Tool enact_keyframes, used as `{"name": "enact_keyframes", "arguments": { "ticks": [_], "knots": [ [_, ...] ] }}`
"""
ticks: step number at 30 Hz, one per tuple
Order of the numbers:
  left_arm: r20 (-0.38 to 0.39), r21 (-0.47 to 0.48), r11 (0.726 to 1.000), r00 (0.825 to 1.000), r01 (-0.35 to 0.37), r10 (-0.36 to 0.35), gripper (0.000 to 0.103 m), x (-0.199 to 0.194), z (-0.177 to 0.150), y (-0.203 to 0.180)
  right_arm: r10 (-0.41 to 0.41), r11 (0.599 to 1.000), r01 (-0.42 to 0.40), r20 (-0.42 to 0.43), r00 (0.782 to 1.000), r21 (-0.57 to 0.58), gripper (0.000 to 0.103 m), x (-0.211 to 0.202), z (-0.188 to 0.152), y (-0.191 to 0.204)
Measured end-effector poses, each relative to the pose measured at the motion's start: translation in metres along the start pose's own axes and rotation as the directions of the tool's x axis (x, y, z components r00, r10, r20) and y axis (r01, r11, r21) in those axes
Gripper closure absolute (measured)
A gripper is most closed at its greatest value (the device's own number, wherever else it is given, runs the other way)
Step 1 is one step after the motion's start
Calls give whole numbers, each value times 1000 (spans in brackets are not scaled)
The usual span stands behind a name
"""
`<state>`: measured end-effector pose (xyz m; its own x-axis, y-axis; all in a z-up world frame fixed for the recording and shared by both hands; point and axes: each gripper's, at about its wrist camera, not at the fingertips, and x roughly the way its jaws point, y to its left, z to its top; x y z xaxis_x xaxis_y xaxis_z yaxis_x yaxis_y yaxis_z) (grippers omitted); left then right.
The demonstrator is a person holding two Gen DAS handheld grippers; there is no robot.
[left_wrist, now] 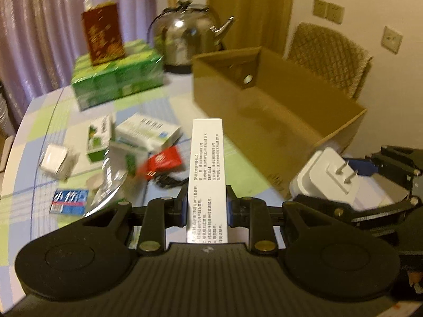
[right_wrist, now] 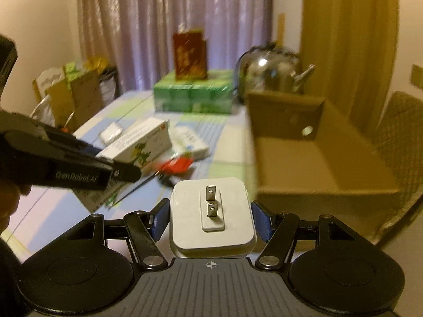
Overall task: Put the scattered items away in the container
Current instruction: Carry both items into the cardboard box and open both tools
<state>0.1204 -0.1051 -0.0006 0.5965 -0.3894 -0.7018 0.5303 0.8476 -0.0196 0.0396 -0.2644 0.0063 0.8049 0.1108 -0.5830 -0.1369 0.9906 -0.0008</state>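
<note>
My left gripper [left_wrist: 206,206] is shut on a long white medicine box [left_wrist: 206,163] with black print, held above the table and pointing toward the open cardboard box [left_wrist: 264,116]. My right gripper [right_wrist: 211,219] is shut on a white plug adapter [right_wrist: 211,216], its two prongs facing the camera, just short of the cardboard box [right_wrist: 317,158]. From the left wrist, the adapter [left_wrist: 327,177] and right gripper appear at the right, beside the box's near corner. Scattered on the table lie white medicine boxes [left_wrist: 148,132], a red packet [left_wrist: 164,162], a white pack [left_wrist: 56,161] and a blue pack [left_wrist: 70,200].
A steel kettle [left_wrist: 187,37] stands behind the cardboard box. A green wrapped carton stack [left_wrist: 116,79] carries a red box [left_wrist: 103,34]. A wicker chair [left_wrist: 335,55] sits beyond the table. A black cable [left_wrist: 169,181] lies near the red packet. Bags [right_wrist: 71,92] stand off the table's left.
</note>
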Motion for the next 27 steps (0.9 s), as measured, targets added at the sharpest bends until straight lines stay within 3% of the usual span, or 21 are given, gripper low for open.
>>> {"name": "enact_keyframes", "arguments": {
  "ticks": [6, 12, 19, 27],
  "knots": [
    [41, 61, 996, 997, 59, -62, 81, -2, 39, -34, -79, 997, 78, 55, 995, 22, 40, -20, 34, -49],
    [59, 126, 987, 993, 97, -105, 81, 20, 87, -64, -121, 992, 119, 52, 991, 37, 40, -4, 63, -104],
    [27, 171, 975, 989, 140, -146, 81, 84, 136, -91, -92, 995, 93, -64, 994, 18, 40, 51, 71, -152],
    [-73, 163, 970, 983, 180, -171, 81, 161, 148, -87, -26, 999, 30, -221, 975, 15, 40, 111, 61, -175]
  ]
}}
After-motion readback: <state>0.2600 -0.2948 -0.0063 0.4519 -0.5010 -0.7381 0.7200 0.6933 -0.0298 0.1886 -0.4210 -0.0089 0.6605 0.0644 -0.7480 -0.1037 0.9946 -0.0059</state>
